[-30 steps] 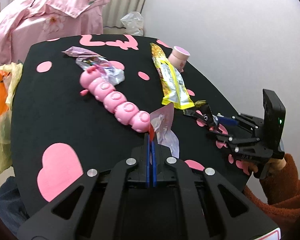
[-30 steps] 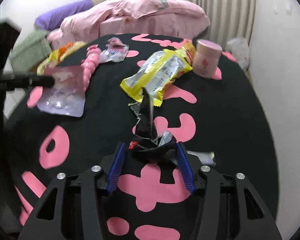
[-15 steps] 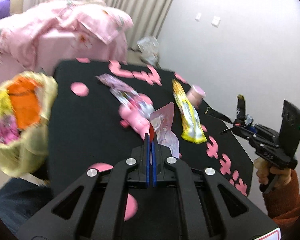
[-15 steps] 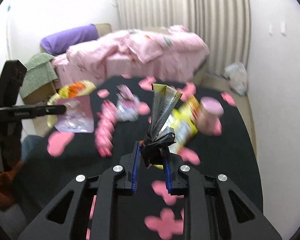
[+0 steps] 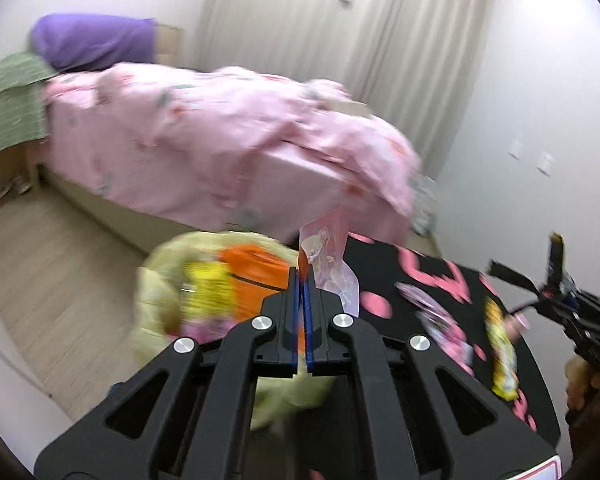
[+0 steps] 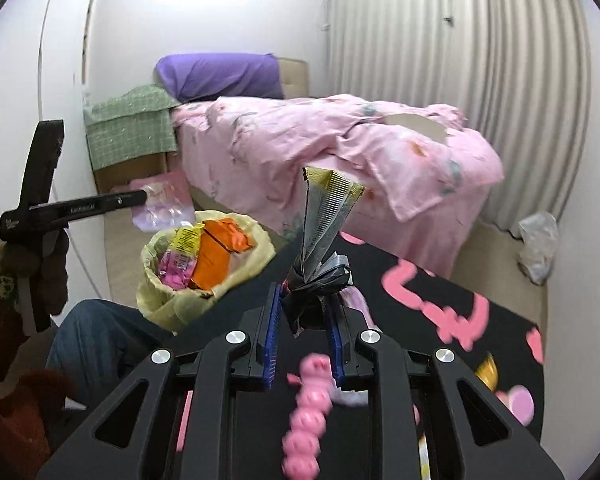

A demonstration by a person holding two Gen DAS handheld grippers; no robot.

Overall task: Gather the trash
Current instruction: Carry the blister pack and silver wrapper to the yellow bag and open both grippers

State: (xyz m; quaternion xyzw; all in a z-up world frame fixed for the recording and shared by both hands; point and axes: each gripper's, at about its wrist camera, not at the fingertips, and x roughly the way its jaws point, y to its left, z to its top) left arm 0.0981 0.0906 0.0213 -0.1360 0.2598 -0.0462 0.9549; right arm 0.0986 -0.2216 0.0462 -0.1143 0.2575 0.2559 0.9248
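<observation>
**Above the bin: both grippers carrying wrappers**

Beside the black round table with pink heart shapes stands my landmark, the bin lined with a pale yellow plastic bag. It already holds an orange packet, a yellow one and a pink one.

My left gripper has its blue pads pressed together on one edge of a clear, pinkish plastic wrapper, which sticks up and to the right of the tips. From the right wrist view that wrapper hangs in the air above the bin's far left rim, not touching it.

My right gripper is clamped on a crumpled dark foil wrapper with a silver, gold-edged fan standing up out of the pads. It sits over the table edge, just right of the bin. In the left wrist view the same gripper shows well right of the bin, with a hand under it; that picture is smeared, so I read its grip from the other camera.

On the table, right of the bin, lie a pink segmented caterpillar toy and a long yellow snack wrapper.
</observation>
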